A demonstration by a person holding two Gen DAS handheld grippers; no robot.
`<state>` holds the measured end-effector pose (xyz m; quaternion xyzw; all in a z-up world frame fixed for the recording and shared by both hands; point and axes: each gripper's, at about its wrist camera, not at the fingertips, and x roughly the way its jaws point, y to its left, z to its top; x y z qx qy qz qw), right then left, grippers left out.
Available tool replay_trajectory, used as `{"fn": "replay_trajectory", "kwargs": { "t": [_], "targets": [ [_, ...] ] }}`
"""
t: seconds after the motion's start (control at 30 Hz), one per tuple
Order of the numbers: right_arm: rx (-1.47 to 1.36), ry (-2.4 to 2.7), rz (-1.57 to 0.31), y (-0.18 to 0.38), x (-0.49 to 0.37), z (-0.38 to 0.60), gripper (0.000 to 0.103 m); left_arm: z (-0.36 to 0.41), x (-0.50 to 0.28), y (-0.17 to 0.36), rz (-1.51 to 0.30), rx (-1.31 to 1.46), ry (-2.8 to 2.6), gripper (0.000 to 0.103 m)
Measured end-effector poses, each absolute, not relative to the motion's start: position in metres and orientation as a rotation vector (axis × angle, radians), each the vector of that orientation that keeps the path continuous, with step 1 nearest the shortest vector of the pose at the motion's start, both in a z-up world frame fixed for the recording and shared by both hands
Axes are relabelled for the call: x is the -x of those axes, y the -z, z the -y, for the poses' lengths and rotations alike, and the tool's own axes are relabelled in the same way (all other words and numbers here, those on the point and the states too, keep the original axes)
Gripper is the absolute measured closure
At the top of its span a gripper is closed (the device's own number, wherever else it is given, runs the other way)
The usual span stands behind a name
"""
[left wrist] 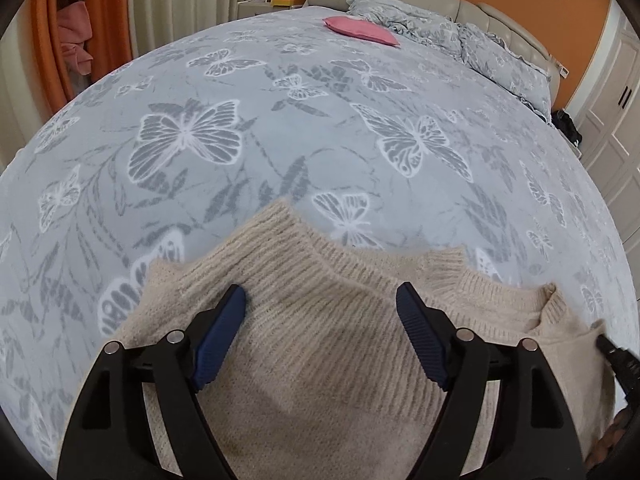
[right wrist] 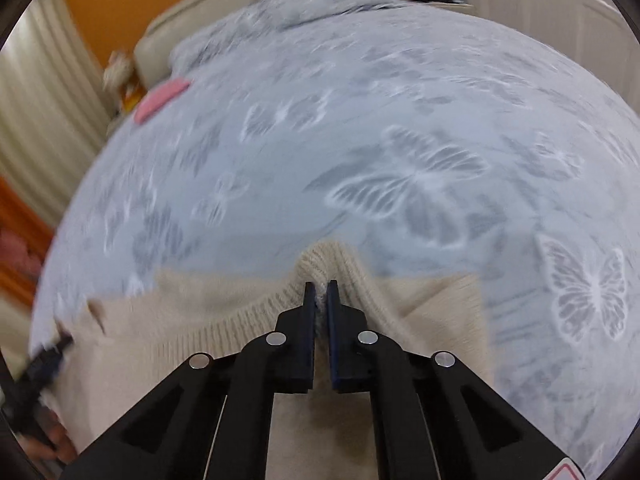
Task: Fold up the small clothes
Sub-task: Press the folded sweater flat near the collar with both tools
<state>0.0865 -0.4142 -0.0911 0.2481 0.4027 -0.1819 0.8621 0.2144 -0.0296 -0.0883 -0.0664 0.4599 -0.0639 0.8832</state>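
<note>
Bedroom walls in orange and pale curtains ring a wide bed (left wrist: 320, 128) spread with a blue-grey butterfly-print cover, pillows (left wrist: 492, 52) piled against the padded headboard and a small pink item (left wrist: 360, 30) lying far up near them. At the near edge of the bed lies the cream knit sweater (left wrist: 320, 340), spread out but rumpled, its ribbed edges humped up rather than flat. From the right wrist view, the right hand-held gripper (right wrist: 321, 292) has its jaws pressed nearly together on a raised ridge of ribbed knit, a tuft of the fabric showing between the pads, so it has a firm pinch on the sweater's edge. From the left wrist view, the left hand-held gripper (left wrist: 322, 300) stands wide apart above the ribbed cloth, its blue pads (left wrist: 222, 336) on either side of the fabric and pressing on nothing. The step in hand looks like taking hold of the garment at two points before a fold or a spread: one side is caught, the other is not yet. Next, the left one most likely needs to come down onto its own stretch of edge and close, so that both can lift evenly; a lopsided pull would probably bunch the soft knit.
</note>
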Motion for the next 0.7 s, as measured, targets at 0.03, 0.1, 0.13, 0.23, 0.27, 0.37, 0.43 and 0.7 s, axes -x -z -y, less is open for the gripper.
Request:
{"fn": "replay_trajectory", "kwargs": {
  "t": [0.03,0.1,0.13,0.23,0.27,0.37,0.43,0.7],
  "targets": [
    [-0.535,0.401,-0.829,0.090,-0.083,0.421,0.099,0.029,-0.215,0.089,-0.955,0.142,0.132,0.027],
    [-0.585,0.434,-0.825,0.098,-0.075,0.436,0.099,0.029,-0.216,0.090,-0.953,0.139,0.134,0.024],
    [-0.608,0.437,-0.828,0.101,-0.074,0.440,0.099,0.030,-0.217,0.091,-0.950,0.129,0.138,0.021],
    [-0.644,0.406,-0.821,0.105,-0.073,0.443,0.099,0.037,-0.217,0.093,-0.946,0.083,0.132,0.018],
    [-0.641,0.395,-0.816,0.102,-0.073,0.441,0.098,0.039,-0.217,0.093,-0.945,0.068,0.129,0.018],
    [-0.644,0.325,-0.789,0.081,-0.072,0.421,0.094,0.037,-0.216,0.092,-0.940,0.085,0.134,0.018],
    [-0.631,0.276,-0.785,0.066,-0.069,0.400,0.089,0.036,-0.216,0.091,-0.940,0.092,0.134,0.018],
    [-0.443,-0.028,-1.000,0.078,-0.112,0.286,0.085,0.036,-0.217,0.089,-0.949,0.109,0.138,0.017]
  ]
}}
